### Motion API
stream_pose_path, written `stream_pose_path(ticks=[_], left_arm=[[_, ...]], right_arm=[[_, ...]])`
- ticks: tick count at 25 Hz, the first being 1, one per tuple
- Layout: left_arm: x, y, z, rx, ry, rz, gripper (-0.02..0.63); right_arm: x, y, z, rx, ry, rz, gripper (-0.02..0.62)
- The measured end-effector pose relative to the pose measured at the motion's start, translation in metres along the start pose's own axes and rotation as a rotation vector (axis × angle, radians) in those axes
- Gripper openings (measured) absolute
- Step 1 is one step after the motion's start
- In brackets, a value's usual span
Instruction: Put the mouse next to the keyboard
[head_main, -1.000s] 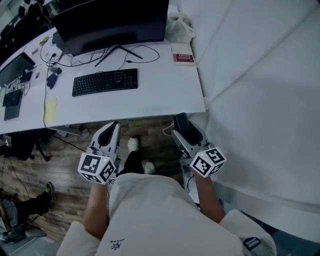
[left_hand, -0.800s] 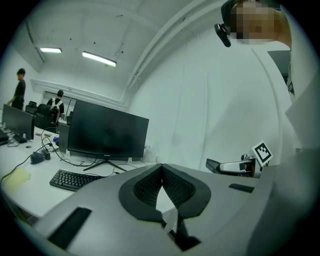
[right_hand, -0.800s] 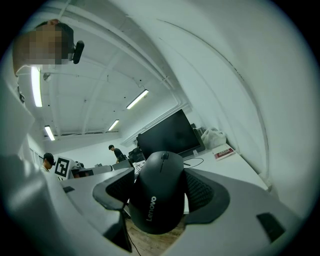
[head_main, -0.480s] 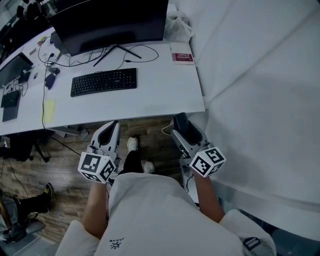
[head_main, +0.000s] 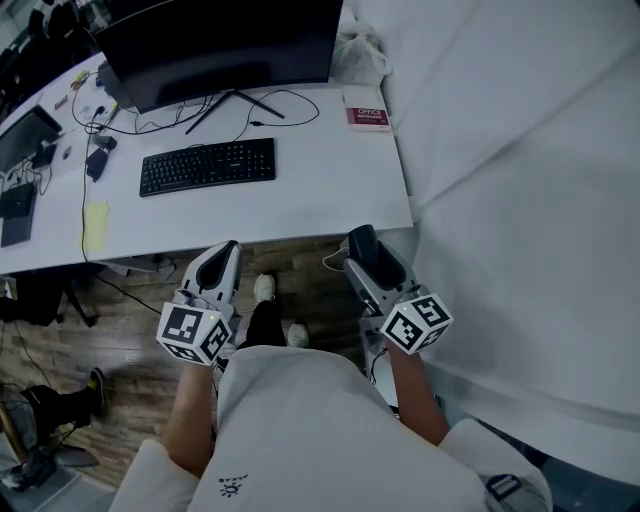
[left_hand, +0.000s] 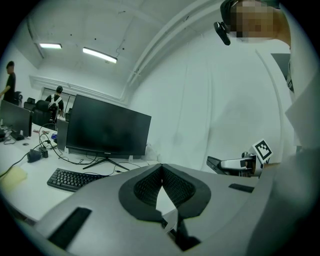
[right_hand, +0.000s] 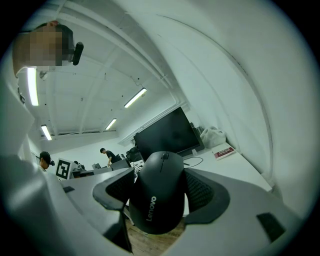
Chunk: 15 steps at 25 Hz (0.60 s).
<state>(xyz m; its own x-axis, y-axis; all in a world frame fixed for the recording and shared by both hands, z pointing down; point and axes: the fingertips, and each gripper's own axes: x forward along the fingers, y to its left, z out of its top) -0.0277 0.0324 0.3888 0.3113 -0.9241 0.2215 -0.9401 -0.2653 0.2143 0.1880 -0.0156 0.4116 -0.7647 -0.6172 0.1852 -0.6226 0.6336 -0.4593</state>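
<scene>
Black mouse (right_hand: 159, 192) clamped between the jaws of the right tool (head_main: 363, 246), held just short of the near edge of the white bench (head_main: 330, 195); keyboard (head_main: 207, 165) lies on it, far left. Left tool (head_main: 226, 252) closed, empty.

"Lenovo" in white on the mouse (right_hand: 159, 197), "OFFICE" on the red booklet (head_main: 367, 115)

Left gripper (head_main: 226, 250) at near left, fingers (left_hand: 146, 188) closed together, nothing between; right gripper (head_main: 362, 240) at near right, clamped on mouse (right_hand: 159, 195); both point away from body.
</scene>
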Motion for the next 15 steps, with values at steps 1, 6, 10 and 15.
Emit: stream_pose_path(ticks=[1, 6, 10, 15], left_arm=[[0.001, 0.003, 0.000, -0.001, 0.002, -0.001, 0.011], [0.014, 0.018, 0.001, -0.006, 0.013, -0.007, 0.011], [0.027, 0.029, 0.006, -0.003, 0.018, -0.014, 0.011], [0.043, 0.043, 0.015, -0.004, 0.021, -0.025, 0.011]], right_arm=[[0.003, 0.000, 0.000, 0.002, 0.000, 0.000, 0.318], [0.021, -0.003, 0.003, 0.008, 0.004, -0.005, 0.318], [0.036, -0.006, 0.009, 0.001, 0.011, -0.006, 0.318], [0.054, -0.011, 0.019, -0.002, 0.008, -0.013, 0.318]])
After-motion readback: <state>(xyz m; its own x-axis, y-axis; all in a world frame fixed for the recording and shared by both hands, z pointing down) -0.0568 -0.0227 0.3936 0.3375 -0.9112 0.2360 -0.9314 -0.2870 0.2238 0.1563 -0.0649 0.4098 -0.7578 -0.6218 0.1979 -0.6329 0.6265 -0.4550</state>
